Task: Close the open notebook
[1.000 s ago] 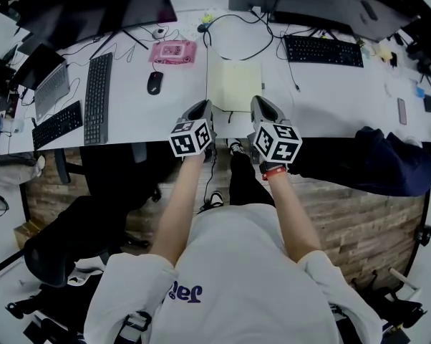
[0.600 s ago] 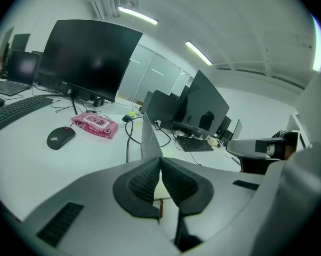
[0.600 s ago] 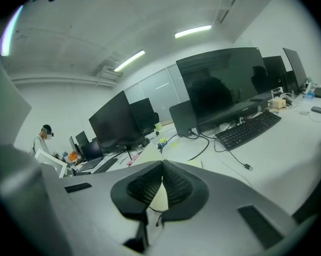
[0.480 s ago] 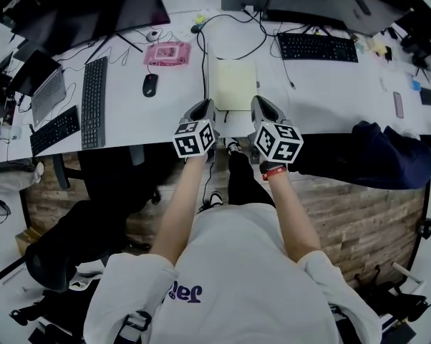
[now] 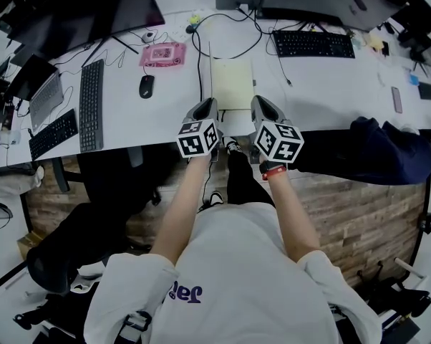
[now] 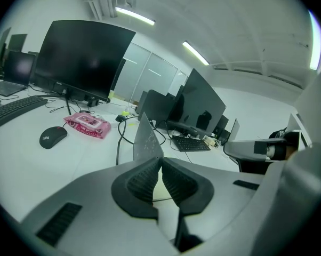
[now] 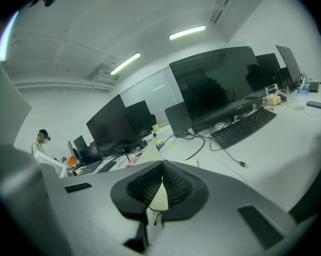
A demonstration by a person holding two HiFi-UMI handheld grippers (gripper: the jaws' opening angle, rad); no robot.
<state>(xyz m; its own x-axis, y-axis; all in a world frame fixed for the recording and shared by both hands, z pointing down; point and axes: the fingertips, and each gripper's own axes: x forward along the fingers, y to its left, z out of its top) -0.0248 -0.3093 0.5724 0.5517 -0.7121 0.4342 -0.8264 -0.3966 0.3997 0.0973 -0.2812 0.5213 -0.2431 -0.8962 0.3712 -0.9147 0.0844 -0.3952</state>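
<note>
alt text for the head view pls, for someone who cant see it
Seen from above, a person holds the left tongs and right tongs at the near edge of a white desk, flanking the near end of an open notebook with a pale yellow page. Keyboards, a black mouse, a pink pack and monitors surround it.

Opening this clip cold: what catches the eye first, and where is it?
Two grippers sit side by side at the near edge of the white desk: the left gripper and the right gripper, both with jaws together. Just beyond them lies the open notebook, yellow page up, its cover raised along the left side. Farther left, a pink packet stands out.
</note>
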